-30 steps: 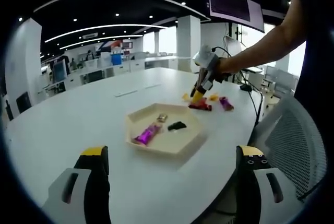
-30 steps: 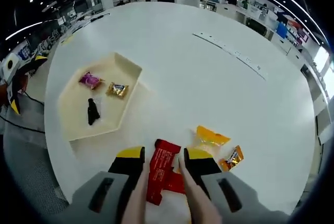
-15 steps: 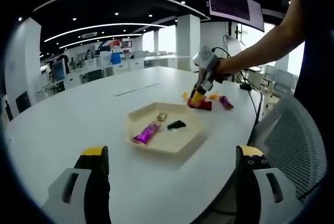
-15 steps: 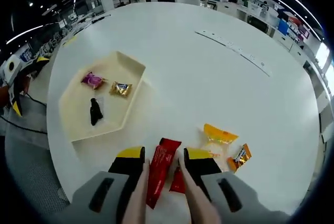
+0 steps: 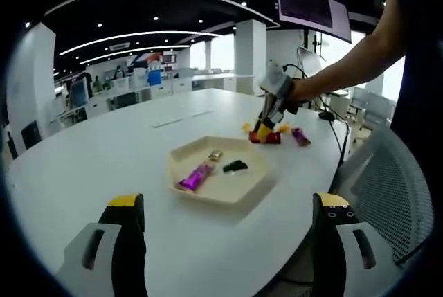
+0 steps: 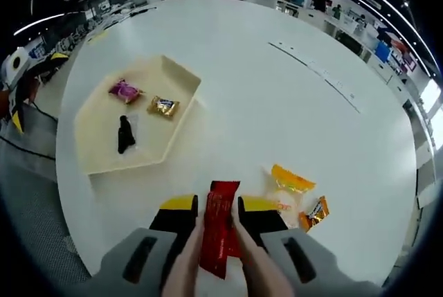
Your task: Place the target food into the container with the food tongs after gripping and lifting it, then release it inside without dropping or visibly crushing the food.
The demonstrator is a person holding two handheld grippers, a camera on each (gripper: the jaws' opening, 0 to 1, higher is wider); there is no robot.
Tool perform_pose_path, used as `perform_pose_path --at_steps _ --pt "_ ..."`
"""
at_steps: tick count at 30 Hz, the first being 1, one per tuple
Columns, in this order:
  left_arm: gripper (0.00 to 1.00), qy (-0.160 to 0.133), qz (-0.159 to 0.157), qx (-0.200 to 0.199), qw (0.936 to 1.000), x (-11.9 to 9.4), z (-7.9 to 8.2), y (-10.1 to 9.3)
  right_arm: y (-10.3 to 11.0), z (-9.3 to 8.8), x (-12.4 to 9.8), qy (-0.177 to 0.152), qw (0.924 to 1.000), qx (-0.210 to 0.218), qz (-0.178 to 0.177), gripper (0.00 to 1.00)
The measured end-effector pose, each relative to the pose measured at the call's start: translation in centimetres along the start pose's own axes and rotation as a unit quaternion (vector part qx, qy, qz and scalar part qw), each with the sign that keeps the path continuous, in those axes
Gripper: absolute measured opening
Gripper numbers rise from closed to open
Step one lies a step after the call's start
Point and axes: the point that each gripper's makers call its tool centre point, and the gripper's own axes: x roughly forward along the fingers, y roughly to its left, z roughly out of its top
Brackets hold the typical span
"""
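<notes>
One red foil packet [image 6: 220, 226] hangs clamped between the tong arms [image 6: 243, 264] held in the right gripper [image 6: 218, 208], lifted off the white worktop [image 6: 249, 96] near its curved edge. Orange [image 6: 291, 178] and gold [image 6: 315, 212] wrappers lie just beside. Well apart, the cream hexagonal tray [image 6: 104, 162] holds purple, gold and black pieces, with bare worktop between. Left gripper [image 5: 225, 224] jaws stand apart, holding nothing.

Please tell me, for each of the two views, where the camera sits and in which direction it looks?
Left gripper view: rides the idle left gripper, low over the white table, facing the hexagonal tray and the person's arm.
Right gripper view: rides the right gripper, looking down on the red packet in its tongs.
Both show the tray and the loose snack packets.
</notes>
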Motion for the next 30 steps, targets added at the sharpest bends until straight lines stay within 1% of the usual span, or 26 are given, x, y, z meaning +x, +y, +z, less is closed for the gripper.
perform_pose_path --at_steps 2,10,17,25,30 --pt "0.98 0.000 0.000 0.001 1.0000 0.0 0.0 0.0 0.0 0.0 -0.1 0.000 1.0000 -0.003 0.000 0.22" --pt "0.98 0.001 -0.001 0.001 1.0000 0.0 0.0 -0.1 -0.3 0.1 -0.8 0.001 1.0000 0.006 0.002 0.21" --pt "0.98 0.002 -0.002 0.002 1.0000 0.0 0.0 -0.1 -0.8 1.1 -2.0 0.001 0.9999 -0.013 0.000 0.21" --pt "0.98 0.002 -0.002 0.003 1.0000 0.0 0.0 -0.1 -1.5 2.1 -3.0 0.000 0.9997 -0.022 -0.003 0.21" --pt "1.00 -0.002 -0.001 0.003 1.0000 0.0 0.1 0.0 -1.3 2.8 -3.7 -0.002 0.9995 -0.031 -0.003 0.21"
